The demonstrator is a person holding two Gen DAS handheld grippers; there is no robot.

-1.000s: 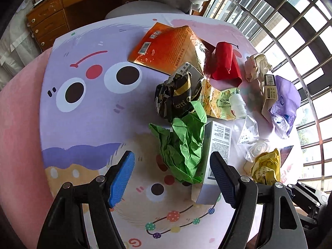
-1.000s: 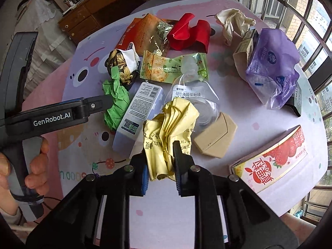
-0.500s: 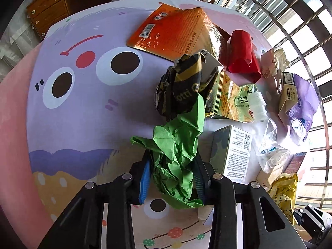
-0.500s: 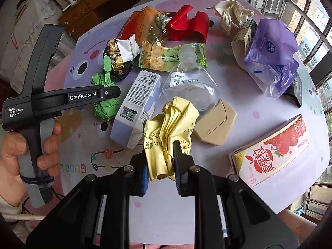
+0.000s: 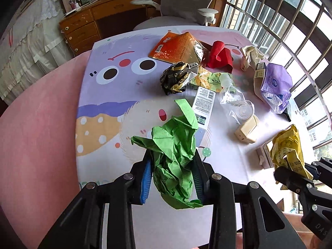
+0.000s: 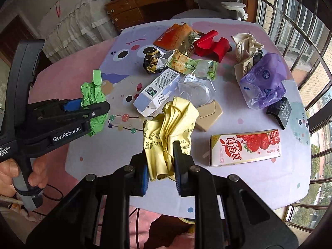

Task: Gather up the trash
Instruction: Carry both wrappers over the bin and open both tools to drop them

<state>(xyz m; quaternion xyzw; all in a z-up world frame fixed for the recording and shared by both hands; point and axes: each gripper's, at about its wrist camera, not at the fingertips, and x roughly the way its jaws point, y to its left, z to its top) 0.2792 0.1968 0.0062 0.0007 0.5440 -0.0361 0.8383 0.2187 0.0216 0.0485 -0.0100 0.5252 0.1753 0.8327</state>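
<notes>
Above the table [image 5: 51,114], left gripper [image 5: 172,178] clamps green paper [image 5: 174,153]; right gripper [image 6: 160,169] pinches yellow wrapper [image 6: 168,128].

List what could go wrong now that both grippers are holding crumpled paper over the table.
1. The green paper is a loose crumple in the left gripper, with a flap hanging below the pads; it may slip out or snag.
2. The yellow paper in the right gripper is pinched only near its lower edge, so it could pull free.
3. The white box lies close beneath and might get knocked.
</notes>
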